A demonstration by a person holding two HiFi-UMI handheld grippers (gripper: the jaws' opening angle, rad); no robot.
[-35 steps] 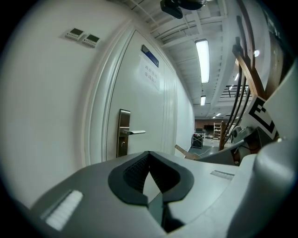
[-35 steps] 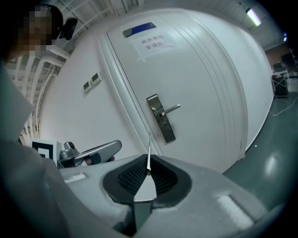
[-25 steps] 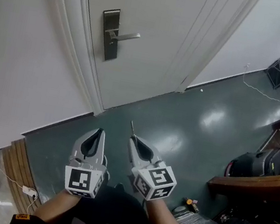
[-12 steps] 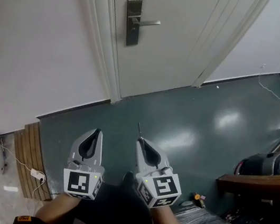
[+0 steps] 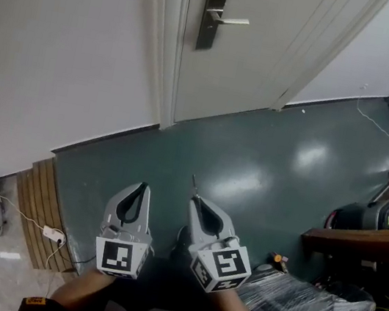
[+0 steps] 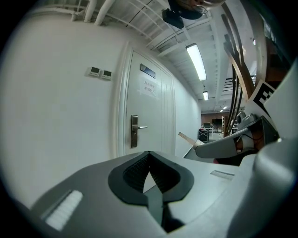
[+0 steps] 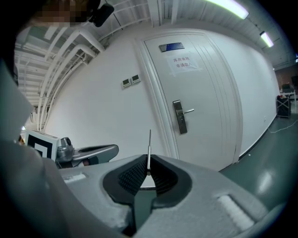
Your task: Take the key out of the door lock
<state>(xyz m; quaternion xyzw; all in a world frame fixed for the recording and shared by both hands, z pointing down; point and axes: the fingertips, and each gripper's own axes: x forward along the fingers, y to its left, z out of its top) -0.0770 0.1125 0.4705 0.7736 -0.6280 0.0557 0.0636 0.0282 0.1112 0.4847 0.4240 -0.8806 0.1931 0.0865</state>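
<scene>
Metal key (image 7: 148, 148), one, pinched in right gripper (image 5: 194, 201); left gripper (image 5: 141, 188) pressed together, empty; one door (image 5: 271, 60).

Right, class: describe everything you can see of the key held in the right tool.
The key is a thin, flat, pale strip that looks like metal. The right gripper view shows it edge-on as a narrow upright line. Its lower end is pinched between the dark ribbed pads of the right tool, whose jaws are shut on it. The rest sticks out past the tips towards the white door, well away from the lock plate. Nothing else touches it. Its teeth and head cannot be made out.
</scene>
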